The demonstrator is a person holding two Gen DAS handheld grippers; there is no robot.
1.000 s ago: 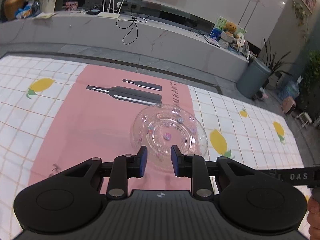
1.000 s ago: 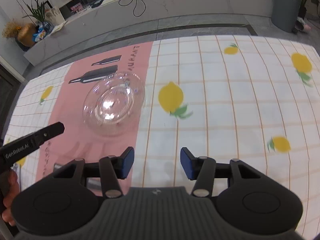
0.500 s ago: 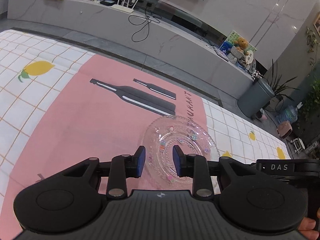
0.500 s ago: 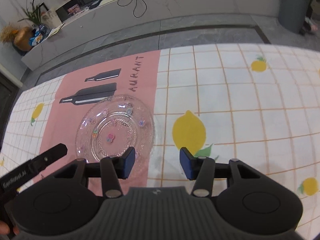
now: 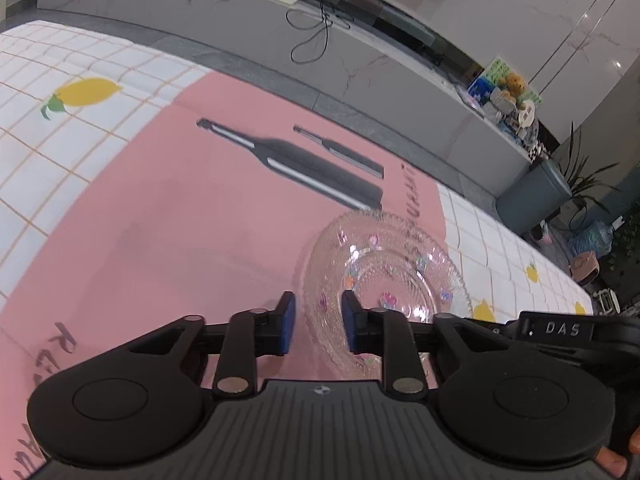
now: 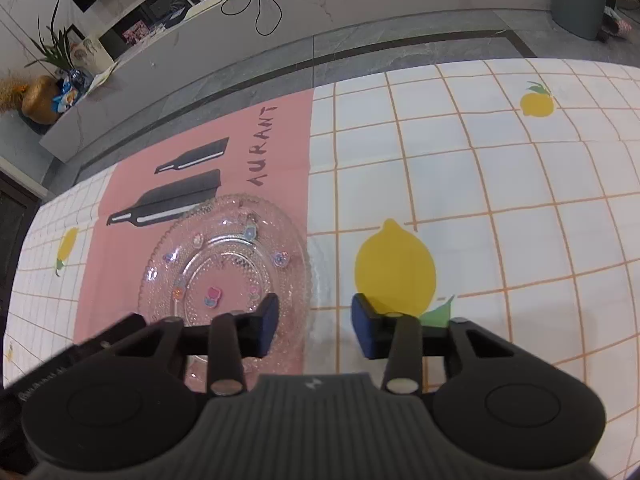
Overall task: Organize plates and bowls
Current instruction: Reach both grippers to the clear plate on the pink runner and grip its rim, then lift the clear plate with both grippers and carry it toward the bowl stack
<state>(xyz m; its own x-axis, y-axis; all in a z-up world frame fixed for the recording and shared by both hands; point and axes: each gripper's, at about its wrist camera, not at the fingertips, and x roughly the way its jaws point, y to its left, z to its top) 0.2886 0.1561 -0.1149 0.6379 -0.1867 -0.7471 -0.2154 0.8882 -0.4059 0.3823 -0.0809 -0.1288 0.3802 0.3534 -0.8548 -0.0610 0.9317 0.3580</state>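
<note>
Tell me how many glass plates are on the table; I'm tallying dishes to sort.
1. The glass plate lies on the pink placemat, between the left gripper and the right gripper. Others may be out of view.

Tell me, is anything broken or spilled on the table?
No, nothing stands out. The clear glass plate lies flat and whole on the pink mat, with no chips or spills showing. The left hand-held gripper and the right hand-held gripper are closing at its opposite edges.
</note>
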